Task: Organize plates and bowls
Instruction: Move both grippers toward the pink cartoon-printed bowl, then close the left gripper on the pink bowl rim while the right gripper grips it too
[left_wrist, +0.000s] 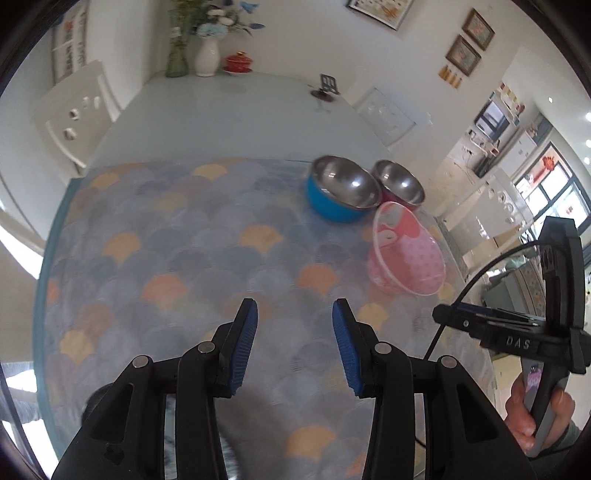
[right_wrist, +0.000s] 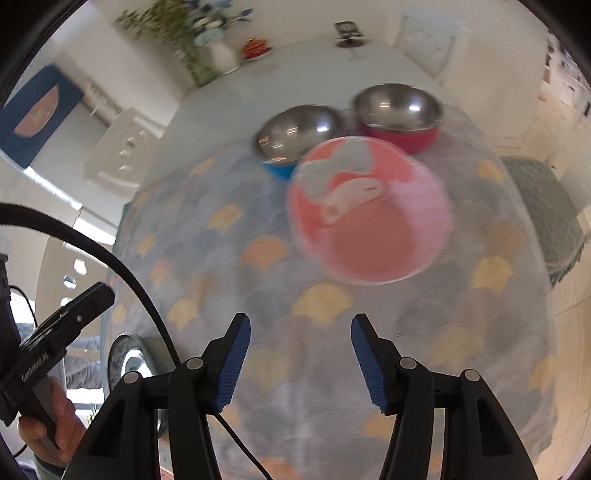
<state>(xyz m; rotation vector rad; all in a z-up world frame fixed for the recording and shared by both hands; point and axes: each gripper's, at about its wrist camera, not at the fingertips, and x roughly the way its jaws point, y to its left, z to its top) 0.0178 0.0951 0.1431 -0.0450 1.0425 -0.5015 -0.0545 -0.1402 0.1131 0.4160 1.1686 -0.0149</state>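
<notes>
Upper right: pink bowl (right_wrist: 369, 214) tilted near steel bowls (right_wrist: 399, 110); both jaws open, empty; clumsy grab could tip it.

My two wrist cameras look down-forward over the table; both share the pink bowl (left_wrist: 406, 251) (right_wrist: 369, 214), nearer on the right.

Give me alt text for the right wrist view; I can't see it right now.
The right claw is open and empty above a scallop-patterned tablecloth, facing a blurred pink bowl just ahead. Behind the pink bowl stand a blue steel-lined bowl and a red steel-lined bowl, side by side. The left claw's handle shows at the lower left.
</notes>
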